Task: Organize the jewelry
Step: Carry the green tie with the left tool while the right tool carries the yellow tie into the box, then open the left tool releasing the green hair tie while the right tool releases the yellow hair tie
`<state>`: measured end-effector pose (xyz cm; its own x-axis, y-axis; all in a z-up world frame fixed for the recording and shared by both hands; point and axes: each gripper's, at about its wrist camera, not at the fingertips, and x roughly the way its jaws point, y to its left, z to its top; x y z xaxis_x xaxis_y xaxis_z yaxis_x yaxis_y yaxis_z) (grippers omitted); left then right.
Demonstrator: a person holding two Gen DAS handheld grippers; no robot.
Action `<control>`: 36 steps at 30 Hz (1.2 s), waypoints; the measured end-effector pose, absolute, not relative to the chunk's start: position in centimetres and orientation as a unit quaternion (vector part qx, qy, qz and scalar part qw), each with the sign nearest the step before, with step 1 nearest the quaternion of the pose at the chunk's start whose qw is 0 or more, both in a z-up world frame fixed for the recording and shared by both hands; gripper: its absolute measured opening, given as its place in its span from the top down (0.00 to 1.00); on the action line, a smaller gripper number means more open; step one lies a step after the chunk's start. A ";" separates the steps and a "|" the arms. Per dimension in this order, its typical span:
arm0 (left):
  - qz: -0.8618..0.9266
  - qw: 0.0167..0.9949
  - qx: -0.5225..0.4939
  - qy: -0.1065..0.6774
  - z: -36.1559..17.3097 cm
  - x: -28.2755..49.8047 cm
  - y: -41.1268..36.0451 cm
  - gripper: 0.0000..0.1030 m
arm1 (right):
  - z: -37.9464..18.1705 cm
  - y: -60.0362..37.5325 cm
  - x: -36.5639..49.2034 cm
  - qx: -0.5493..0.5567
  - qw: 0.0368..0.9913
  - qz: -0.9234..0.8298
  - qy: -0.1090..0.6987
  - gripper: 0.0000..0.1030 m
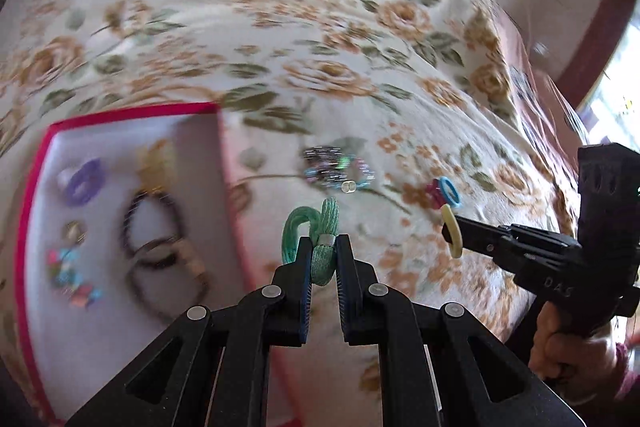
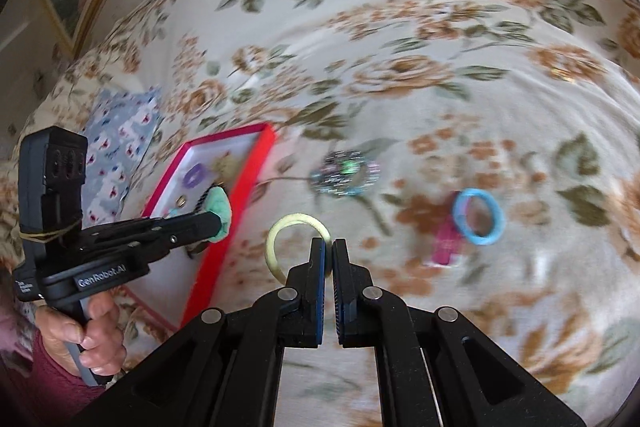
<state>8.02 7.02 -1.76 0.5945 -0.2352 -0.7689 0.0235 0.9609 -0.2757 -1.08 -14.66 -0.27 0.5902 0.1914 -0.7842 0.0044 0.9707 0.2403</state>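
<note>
At the far left sits my shallow white tray with the red rim [image 1: 132,113], already holding a purple ring, dark bangles and small coloured bits. My left gripper [image 1: 323,247] is pinched nearly shut on a looped green braided cord bracelet [image 1: 310,227], carried just right of the tray's near edge. I judge the step is to bring it over the tray's bare lining and let go low, so the loop lands flat and does not bounce onto the bangles. Right of that, a glittery beaded bracelet [image 1: 338,169] lies on the floral bedspread [image 1: 320,27]. My right gripper [image 2: 328,245] is clamped tight on the rim of a pale yellow plastic ring [image 2: 276,239]; it should wait its turn so the two tools do not collide at the tray. Farthest right, a light blue ring [image 2: 478,217] and a pink piece [image 2: 444,243] wait on the cloth.
</note>
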 end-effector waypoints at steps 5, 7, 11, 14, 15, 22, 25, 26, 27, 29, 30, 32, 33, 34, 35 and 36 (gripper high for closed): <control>-0.036 0.890 -0.143 0.431 -0.8 4.5 10.4 0.91 | -0.7 -11.0 0.0 0.087 0.881 0.087 0.456 0.97; -0.018 0.891 -0.149 0.428 -0.5 3.1 11.7 0.91 | -0.8 -9.8 0.5 0.080 0.880 0.098 0.458 0.97; 0.012 0.890 -0.168 0.423 -0.3 1.1 13.9 0.91 | -1.1 -7.3 1.7 0.065 0.876 0.120 0.462 0.97; 0.032 0.890 -0.177 0.419 -0.2 0.0 15.1 0.91 | -1.5 -5.5 2.5 0.055 0.873 0.135 0.466 0.97; 0.038 0.889 -0.181 0.418 -0.2 -0.4 15.5 0.91 | -1.7 -4.8 2.9 0.050 0.871 0.140 0.469 0.97; 0.070 0.882 -0.201 0.420 -1.0 -1.6 17.5 0.91 | -3.1 -1.5 4.3 0.023 0.859 0.163 0.484 0.97; 0.079 0.877 -0.208 0.426 -1.7 -1.3 18.4 0.91 | -4.0 0.0 4.6 0.006 0.852 0.174 0.494 0.97; 0.082 0.875 -0.210 0.429 -2.0 -1.2 18.7 0.91 | -4.4 0.4 4.6 0.000 0.849 0.177 0.499 0.97; 0.086 0.873 -0.209 0.431 -2.2 -1.0 18.9 0.91 | -4.8 0.8 4.6 -0.005 0.847 0.178 0.502 0.97; 0.092 0.871 -0.208 0.436 -2.6 -0.7 19.3 0.91 | -5.5 1.4 4.6 -0.019 0.842 0.178 0.508 0.97; 0.094 0.869 -0.209 0.438 -2.8 -0.5 19.4 0.90 | -5.9 1.7 4.7 -0.026 0.841 0.177 0.511 0.97; 0.102 0.866 -0.204 0.444 -3.4 0.0 19.6 0.90 | -6.5 2.2 4.8 -0.041 0.838 0.175 0.515 0.96; 0.104 0.865 -0.202 0.447 -3.6 0.2 19.6 0.90 | -6.7 2.5 4.8 -0.048 0.837 0.174 0.517 0.96; 0.105 0.864 -0.202 0.449 -3.8 0.4 19.6 0.90 | -6.9 2.6 4.8 -0.052 0.836 0.174 0.518 0.95; 0.105 0.863 -0.202 0.450 -4.0 0.5 19.6 0.90 | -7.0 2.8 4.8 -0.056 0.835 0.173 0.519 0.95; 0.105 0.863 -0.202 0.451 -4.2 0.6 19.6 0.89 | -7.1 2.9 4.7 -0.058 0.835 0.174 0.519 0.93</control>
<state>0.59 19.61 -4.16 0.5708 -0.0016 -0.8211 -0.3632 0.8963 -0.2543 4.70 2.89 -7.08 0.4011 0.2310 -0.8864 -0.3512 0.9325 0.0841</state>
